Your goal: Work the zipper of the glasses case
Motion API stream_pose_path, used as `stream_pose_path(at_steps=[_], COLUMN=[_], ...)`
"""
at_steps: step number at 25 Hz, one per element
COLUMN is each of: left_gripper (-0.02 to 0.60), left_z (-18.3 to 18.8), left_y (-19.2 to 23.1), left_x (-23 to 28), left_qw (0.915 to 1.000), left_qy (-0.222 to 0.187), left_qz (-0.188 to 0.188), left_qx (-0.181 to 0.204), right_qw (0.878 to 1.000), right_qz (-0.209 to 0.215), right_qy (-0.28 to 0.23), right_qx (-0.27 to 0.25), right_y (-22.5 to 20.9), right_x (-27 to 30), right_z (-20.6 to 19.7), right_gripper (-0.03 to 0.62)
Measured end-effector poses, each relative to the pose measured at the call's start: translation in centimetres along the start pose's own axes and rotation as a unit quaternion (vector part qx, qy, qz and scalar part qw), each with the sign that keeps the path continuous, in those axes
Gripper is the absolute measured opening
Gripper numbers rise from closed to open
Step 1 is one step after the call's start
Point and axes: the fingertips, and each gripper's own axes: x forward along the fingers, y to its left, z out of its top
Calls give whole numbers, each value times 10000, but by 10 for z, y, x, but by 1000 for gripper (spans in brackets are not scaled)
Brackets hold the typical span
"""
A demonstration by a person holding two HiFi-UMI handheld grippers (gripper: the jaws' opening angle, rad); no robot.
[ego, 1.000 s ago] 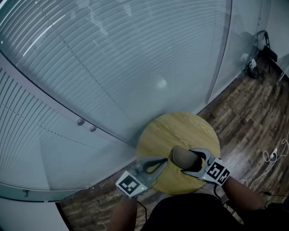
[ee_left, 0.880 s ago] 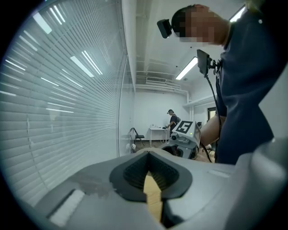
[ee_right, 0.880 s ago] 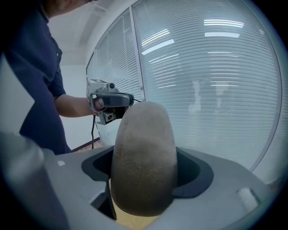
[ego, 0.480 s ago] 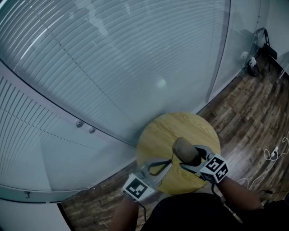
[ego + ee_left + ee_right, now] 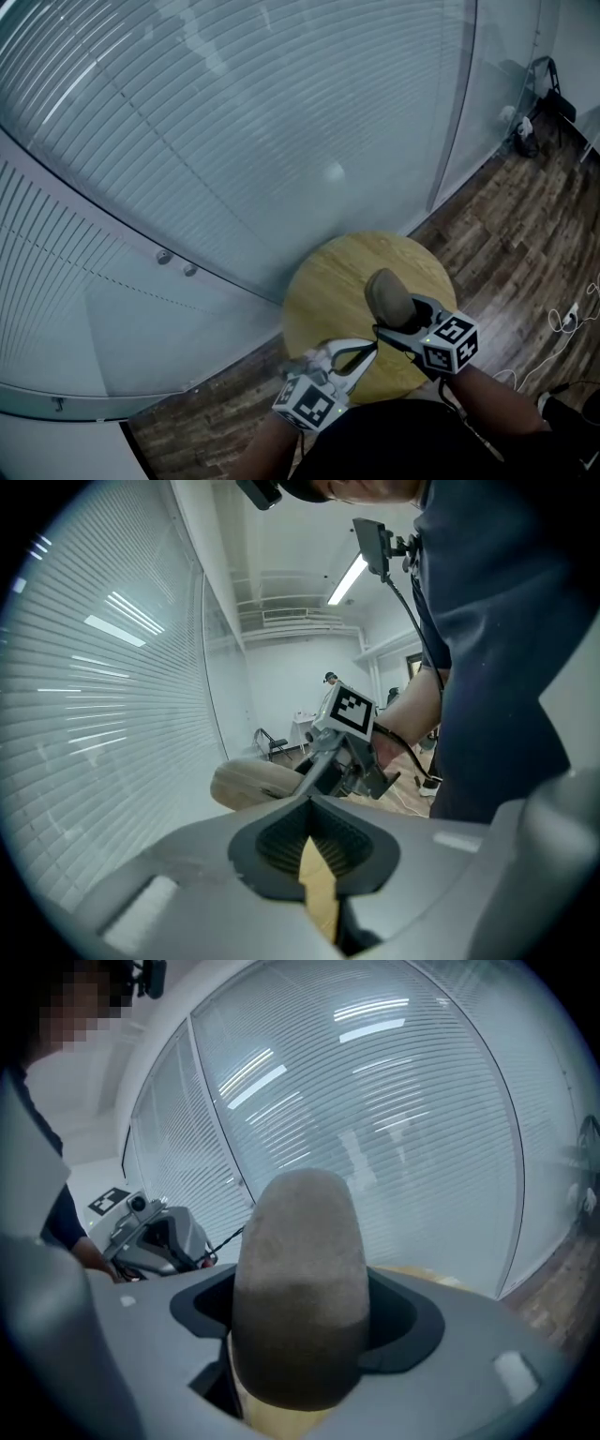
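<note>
The right gripper (image 5: 405,324) clasped the brown glasses case (image 5: 300,1279) over the round wooden table (image 5: 328,281). The left gripper (image 5: 362,349) was clenched tight beside the case's near end. It should pull steadily along the seam while the case stays braced. The zipper pull was too small to make out.

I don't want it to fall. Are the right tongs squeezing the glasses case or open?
Shut on it. The glasses case fills the gap between the right tongs, touching both sides.
</note>
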Motion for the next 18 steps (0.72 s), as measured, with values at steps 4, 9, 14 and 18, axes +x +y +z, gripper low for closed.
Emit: stream_pose_path(at_steps=[4,9,14,18], left_gripper=[8,8,8,8], left_z=[5,43,71,86], left_y=[-7,8,20,31], left_x=[-1,-26,-44,-54], left_qw=[9997,9926,9637,9394], left_qy=[-123,-1058,-1857,-2564], left_qz=[-183,-469,-595,-854], left_qx=[-54,-368,-1824,-2112], right_qw=[9996,9951,9873,9678], right_qz=[117,741,1257,1927], right_qy=[-246,-649,-881,-1224], right_qx=[86,51,403,1055], right_y=[4,18,35,57], right_x=[-4,-14,-22,-22], right_z=[7,23,22,24], right_gripper=[385,385,390,390])
